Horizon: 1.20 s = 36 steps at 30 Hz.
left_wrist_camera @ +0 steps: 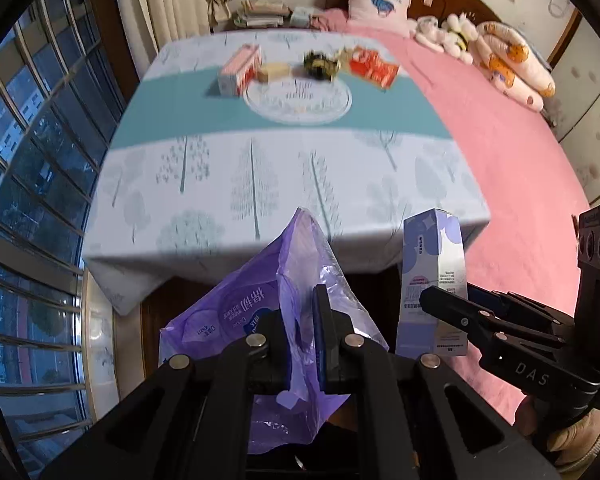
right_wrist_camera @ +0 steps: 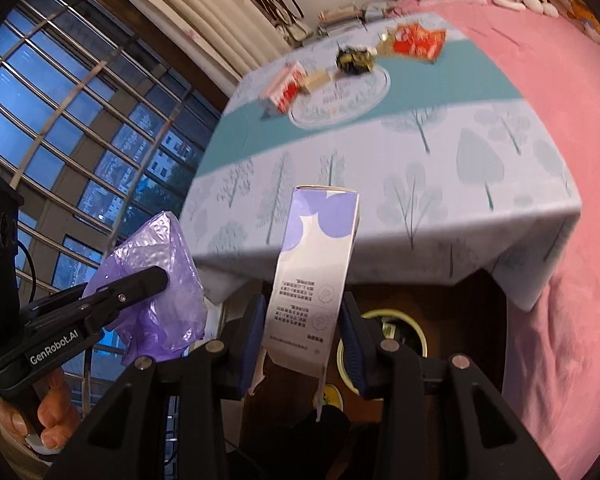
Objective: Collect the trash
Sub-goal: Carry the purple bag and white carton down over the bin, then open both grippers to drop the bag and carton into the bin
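**Bag and box in hand, more trash waiting on the table**

The left gripper (left_wrist_camera: 300, 344) is pinching a purple bag (left_wrist_camera: 268, 320) tight between shut jaws, likely holding it ready as the trash sack. The right gripper (right_wrist_camera: 300, 344) is clamping an upright purple-white box (right_wrist_camera: 316, 268) at part width, just beside the bag, seemingly for dropping in. Farther off, a pink box (left_wrist_camera: 240, 70), dark wrapper (left_wrist_camera: 320, 64) and red packet (left_wrist_camera: 372, 66) are lying on the table (left_wrist_camera: 260, 184), uncollected.
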Available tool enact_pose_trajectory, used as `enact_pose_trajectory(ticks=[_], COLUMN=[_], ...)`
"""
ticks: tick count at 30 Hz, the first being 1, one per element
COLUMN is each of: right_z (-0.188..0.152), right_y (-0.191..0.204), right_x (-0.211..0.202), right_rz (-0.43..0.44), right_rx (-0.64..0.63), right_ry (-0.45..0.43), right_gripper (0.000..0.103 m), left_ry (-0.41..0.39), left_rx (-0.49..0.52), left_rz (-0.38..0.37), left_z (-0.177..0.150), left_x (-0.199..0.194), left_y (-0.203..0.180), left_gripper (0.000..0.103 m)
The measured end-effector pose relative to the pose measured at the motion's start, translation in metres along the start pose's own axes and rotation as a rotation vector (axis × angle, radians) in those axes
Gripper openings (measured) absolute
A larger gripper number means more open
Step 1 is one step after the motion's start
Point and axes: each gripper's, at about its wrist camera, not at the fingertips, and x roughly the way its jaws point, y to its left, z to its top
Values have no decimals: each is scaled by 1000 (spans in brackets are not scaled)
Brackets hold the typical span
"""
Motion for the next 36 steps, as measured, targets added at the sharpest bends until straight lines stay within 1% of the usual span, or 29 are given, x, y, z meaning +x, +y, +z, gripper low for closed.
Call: enact_pose_trajectory(ticks=[4, 7, 11, 14, 19, 23, 24, 26, 29, 30, 31, 33, 34, 35, 36], right_z=[-22, -38, -65, -87, -124, -145, -148, -155, -158, -161, -163, -165, -164, -167, -167], right_y=[-6, -12, -27, -42, -78, -107, -112, -123, -139, -145, -150, -160, -163, -166, -168], right_x=[28, 54, 98, 134, 197, 240, 248, 265, 292, 299, 304, 314, 316, 318, 320], right_rz=[-30, -60, -109, -154, -198, -229, -235, -238, -239, -248, -250, -253, -260, -262, -265], right_rx=[22, 39, 79, 97, 155, 194, 199, 211, 224, 233, 244, 273, 284, 292, 295], right_ry=[68, 111, 156, 183, 239, 257, 262, 270, 280, 283, 285, 293, 294, 292, 293], right_gripper=[37, 37, 37, 37, 37, 38, 38, 38, 39, 39, 39, 43, 54, 67, 70], left_ry=[67, 122, 194, 246, 321, 356, 363, 368, 378, 380, 380, 378, 378, 380, 382], left_rx=[3, 3, -1, -2, 22, 66, 75, 96, 119, 123, 124, 117, 112, 106, 105], left_rz=[-11, -23, -44, -59, -73, -77, -76, -70, -64, -61, -60, -50, -49, -47, -38], left_z=[-20, -37, -63, -83, -109, -125, -127, -134, -141, -143, -144, -145, -143, -143, -144], left_x=[34, 71, 131, 179, 253, 309, 320, 342, 369, 375, 380, 390, 390, 393, 395], left_y=[6, 12, 22, 29, 33, 27, 25, 25, 26, 26, 27, 31, 38, 41, 44], left_gripper=[6, 6, 7, 7, 8, 8, 10, 16, 30, 43, 66, 89, 93, 94, 94])
